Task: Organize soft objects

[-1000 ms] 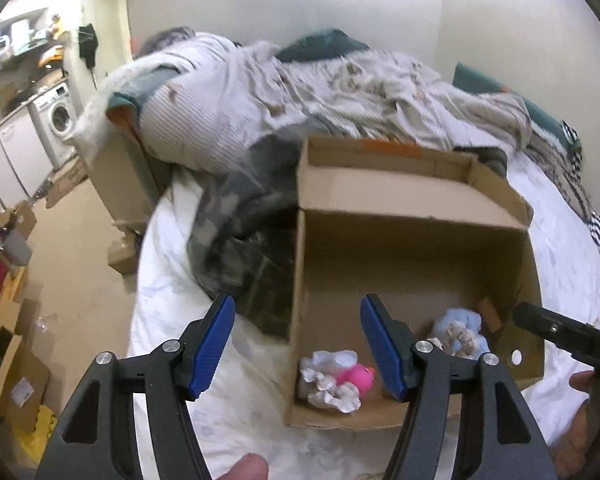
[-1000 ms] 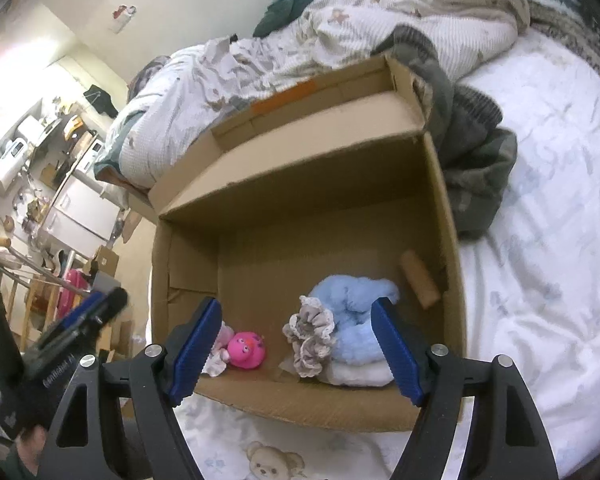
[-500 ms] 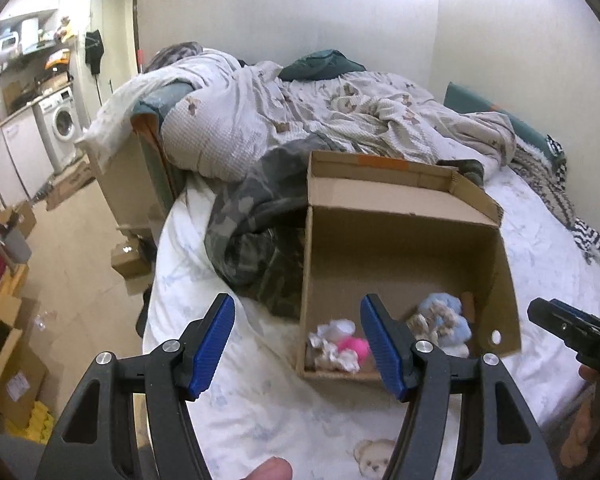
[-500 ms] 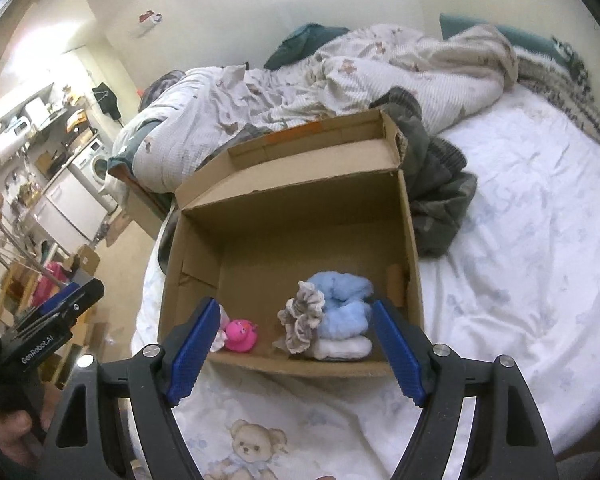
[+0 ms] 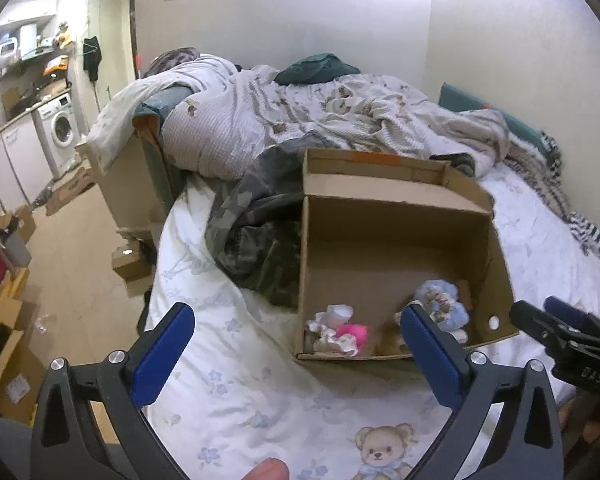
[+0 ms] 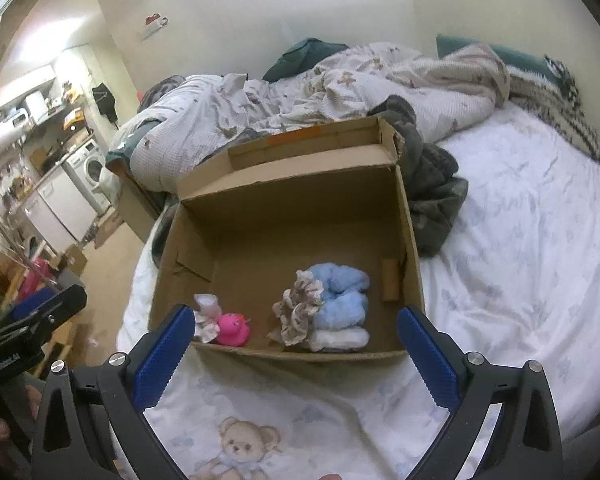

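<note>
Cardboard box (image 6: 410,248) on bed holds pink toy (image 6: 233,327) and blue plush (image 6: 342,296). Left gripper (image 5: 296,342), right gripper (image 6: 294,346) both opening wide, empty. Risk: soft mattress shifts, box tips.

We see a dim room lit from overhead, with glare whitening the wall (image 5: 300,20) at the top. Fisheye bending curves the edges into dark corners. The cardboard box (image 6: 300,208) interior sits shadowed; detail is soft and grainy.
</note>
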`<state>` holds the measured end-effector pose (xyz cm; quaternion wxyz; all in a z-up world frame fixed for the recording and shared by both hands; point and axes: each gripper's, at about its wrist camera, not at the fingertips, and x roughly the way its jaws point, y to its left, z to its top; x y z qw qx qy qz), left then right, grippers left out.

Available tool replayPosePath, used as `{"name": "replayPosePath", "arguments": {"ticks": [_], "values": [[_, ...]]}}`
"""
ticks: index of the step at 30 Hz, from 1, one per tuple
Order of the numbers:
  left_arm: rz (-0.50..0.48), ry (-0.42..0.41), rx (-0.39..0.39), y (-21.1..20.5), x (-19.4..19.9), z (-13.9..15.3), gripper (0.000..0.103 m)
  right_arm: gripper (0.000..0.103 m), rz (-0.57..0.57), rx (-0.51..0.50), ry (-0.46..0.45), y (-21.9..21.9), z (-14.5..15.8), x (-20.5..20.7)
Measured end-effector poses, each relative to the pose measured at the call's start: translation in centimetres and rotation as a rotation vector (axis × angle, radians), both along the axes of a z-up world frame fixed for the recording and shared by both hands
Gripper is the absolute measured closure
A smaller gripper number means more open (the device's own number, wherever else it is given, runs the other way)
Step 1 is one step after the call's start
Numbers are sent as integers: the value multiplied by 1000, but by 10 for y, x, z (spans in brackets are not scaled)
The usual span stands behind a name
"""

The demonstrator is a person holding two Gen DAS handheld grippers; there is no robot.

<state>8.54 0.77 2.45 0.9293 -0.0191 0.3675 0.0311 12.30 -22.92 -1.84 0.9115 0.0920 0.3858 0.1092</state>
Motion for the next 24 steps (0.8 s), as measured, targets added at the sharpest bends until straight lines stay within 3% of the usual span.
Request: {"name": "replayPosePath", "arguments": {"ticks": [8, 24], "values": [[8, 11, 22, -2, 3, -4, 0, 0, 16, -60, -10, 9, -2, -1], [-30, 15, 3, -7, 3, -4, 0, 0, 4, -51, 4, 7, -3, -1]]}}
